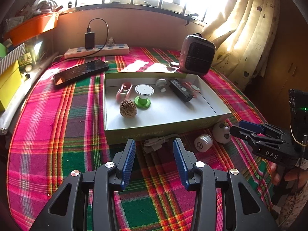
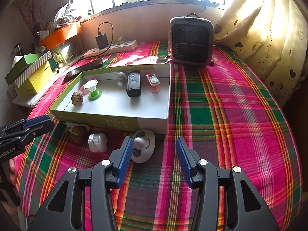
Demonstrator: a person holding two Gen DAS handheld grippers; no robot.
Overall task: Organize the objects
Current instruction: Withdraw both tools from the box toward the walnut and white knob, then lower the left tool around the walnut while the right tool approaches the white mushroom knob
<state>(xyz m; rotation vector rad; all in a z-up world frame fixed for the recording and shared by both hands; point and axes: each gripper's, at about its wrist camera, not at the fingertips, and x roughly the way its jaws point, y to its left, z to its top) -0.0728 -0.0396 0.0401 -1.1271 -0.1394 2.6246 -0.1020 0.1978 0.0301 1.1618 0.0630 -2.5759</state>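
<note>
From the left wrist camera, the left gripper (image 1: 154,144) hangs over the plaid cloth (image 1: 57,134) with its jaws apart and nothing between them. Just beyond its tips lies a bundled white cable (image 1: 156,141), touching or nearly touching the near wall of the shallow cardboard box (image 1: 154,132). The box's long axis runs left to right across the view. Inside it, a walnut (image 1: 128,108) sits near the front left, a green-based spool (image 1: 143,96) stands upright behind it, a pink clip (image 1: 124,90) lies at the back left, and a black remote (image 1: 181,90) lies with its long axis slanting from back left to front right. Right of the cable, outside the box, are a white ribbed cap (image 1: 203,142) and a white round knob toy (image 1: 221,131). The right gripper (image 1: 250,130) comes in from the right edge, pointing left toward the toy; how wide it stands is hard to tell here.

From the right wrist camera, the right gripper (image 2: 154,146) is open, with only cloth between its fingers. The knob toy (image 2: 143,146) lies just outside its left finger, grey knob facing up. Left of it are the cap (image 2: 97,142) on its side and a second walnut (image 2: 78,131). In the box (image 2: 115,121) the remote (image 2: 133,86) points away from the camera. The left gripper (image 2: 38,124) enters at the left edge.
</note>
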